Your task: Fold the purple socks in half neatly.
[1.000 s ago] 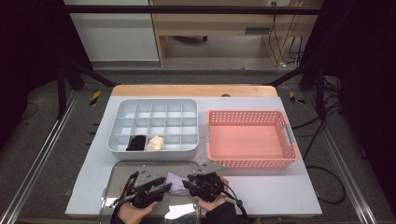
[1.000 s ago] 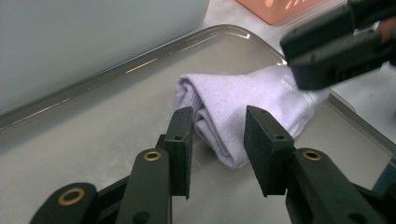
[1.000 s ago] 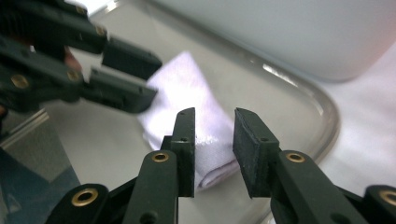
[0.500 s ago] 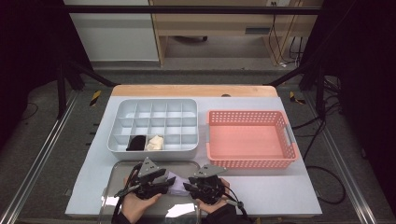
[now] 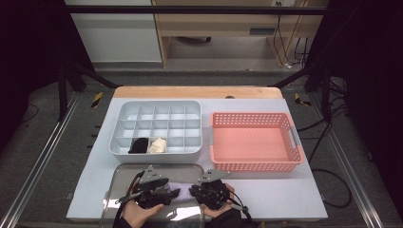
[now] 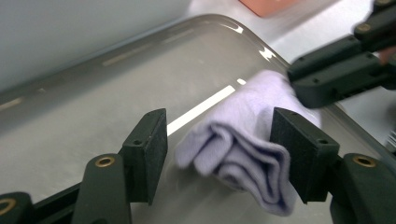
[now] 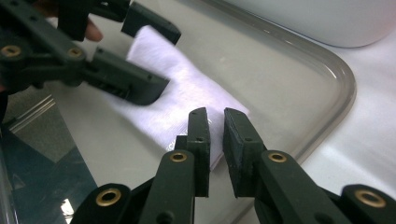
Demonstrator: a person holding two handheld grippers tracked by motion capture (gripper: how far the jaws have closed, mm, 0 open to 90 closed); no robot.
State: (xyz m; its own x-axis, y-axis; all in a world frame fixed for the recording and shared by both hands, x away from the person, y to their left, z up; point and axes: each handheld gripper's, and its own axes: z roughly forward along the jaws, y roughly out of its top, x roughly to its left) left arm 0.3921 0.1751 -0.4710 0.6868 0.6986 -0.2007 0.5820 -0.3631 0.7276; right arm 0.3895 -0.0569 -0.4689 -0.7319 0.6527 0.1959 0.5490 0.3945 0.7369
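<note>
The soft, light sock lies loose between our left tool's just-widened jaws; our right tool, closing, seemingly pinches its end, a fair hold.

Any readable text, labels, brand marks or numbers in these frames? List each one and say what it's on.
None readable.
Metal tray, lilac folded sock, grey divided organiser and pink basket: no print or labels.
Left gripper and right gripper: plain black jaws with brass screws, no markings.
Yellow-and-black striped markers on the floor: a pattern, not text.
</note>
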